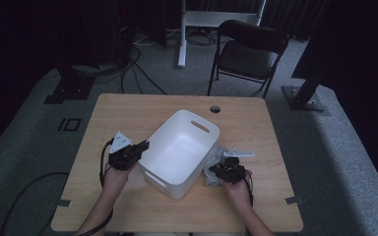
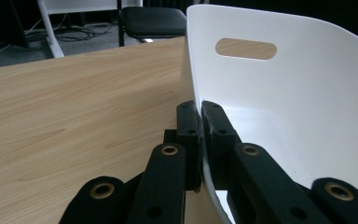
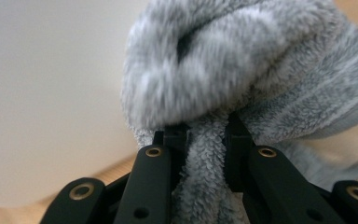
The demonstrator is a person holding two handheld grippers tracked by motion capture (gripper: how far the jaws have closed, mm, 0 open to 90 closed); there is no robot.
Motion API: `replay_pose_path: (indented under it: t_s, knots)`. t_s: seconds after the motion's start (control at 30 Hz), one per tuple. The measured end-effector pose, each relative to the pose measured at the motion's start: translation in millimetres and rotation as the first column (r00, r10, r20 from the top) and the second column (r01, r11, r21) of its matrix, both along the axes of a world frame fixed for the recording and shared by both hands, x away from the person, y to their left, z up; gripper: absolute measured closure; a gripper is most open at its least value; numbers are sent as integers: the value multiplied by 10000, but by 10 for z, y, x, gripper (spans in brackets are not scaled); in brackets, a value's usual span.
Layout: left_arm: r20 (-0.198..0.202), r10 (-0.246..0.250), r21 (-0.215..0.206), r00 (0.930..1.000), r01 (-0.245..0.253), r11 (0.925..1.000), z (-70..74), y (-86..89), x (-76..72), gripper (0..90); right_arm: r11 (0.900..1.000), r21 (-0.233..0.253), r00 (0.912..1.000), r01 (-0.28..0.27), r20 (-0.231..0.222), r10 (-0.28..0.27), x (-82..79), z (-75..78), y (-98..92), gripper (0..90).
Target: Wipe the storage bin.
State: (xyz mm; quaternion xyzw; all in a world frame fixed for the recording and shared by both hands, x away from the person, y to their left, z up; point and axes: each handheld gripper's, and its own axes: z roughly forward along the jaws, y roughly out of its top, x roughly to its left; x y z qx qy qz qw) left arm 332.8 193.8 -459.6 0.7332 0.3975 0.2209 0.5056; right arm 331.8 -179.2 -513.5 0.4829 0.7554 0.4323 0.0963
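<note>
A: In the high view, we are looking at a white bin (image 1: 181, 152) sitting tilted near the middle of the wooden table (image 1: 128, 110). What are we failing to make out?

B: We are seeing the grey towel (image 1: 211, 164) only in part there: it is lying on the table just beside the bin's right wall, and the right gripper (image 1: 225, 169) is covering much of it. The bin's outer walls are hiding the table beneath them, and the person's forearms are being cut off by the bottom edge.

A: How are the tools standing?

B: In the left gripper view, we are finding the left gripper (image 2: 200, 135) pinched narrow on the bin's (image 2: 307, 102) thin rim, one jaw outside and one inside. In the right gripper view, the right gripper (image 3: 204, 135) is clamping a fold of the towel (image 3: 242, 70); the bunched pile above is blurring, and the bin's wall (image 3: 51, 84) is showing as a pale blank surface at the left.

A: Are we reading any writing?

B: We are reading none on the bin, the towel or the grippers. The room behind the black chair (image 1: 248, 51) is too dark to resolve.
</note>
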Motion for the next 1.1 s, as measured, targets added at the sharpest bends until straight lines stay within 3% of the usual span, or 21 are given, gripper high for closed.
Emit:
replay_pose_path:
  t_s: [0.13, 0.27, 0.43, 0.57, 0.8, 1.1]
  knots:
    - [61, 55, 141, 10000, -56, 9999, 6, -20, 2, 869, 9973, 738, 9978, 23, 653, -72, -97, 285, -139, 767]
    - [53, 73, 58, 10000, -73, 10000, 4, -34, 29, 870, 9884, 1516, 9922, -104, 1240, -85, -224, 547, -240, 767]
    - [66, 65, 100, 10000, -66, 9999, 5, -68, 62, 871, 9838, 1735, 9858, -447, 1671, 153, -325, 691, -176, 767]
    - [67, -93, 138, 9999, 92, 9999, 8, -69, 71, 870, 9862, 1425, 9836, -837, 1708, 588, -341, 657, -9, 767]
    - [101, -226, 7, 9997, 226, 9997, -2, -66, 76, 868, 9922, 1002, 9830, -744, 1751, 560, -310, 539, 85, 769]
    - [27, -351, -189, 9994, 352, 9992, -8, -59, 78, 861, 9967, 604, 9943, -543, 952, 484, -206, 275, 111, 770]
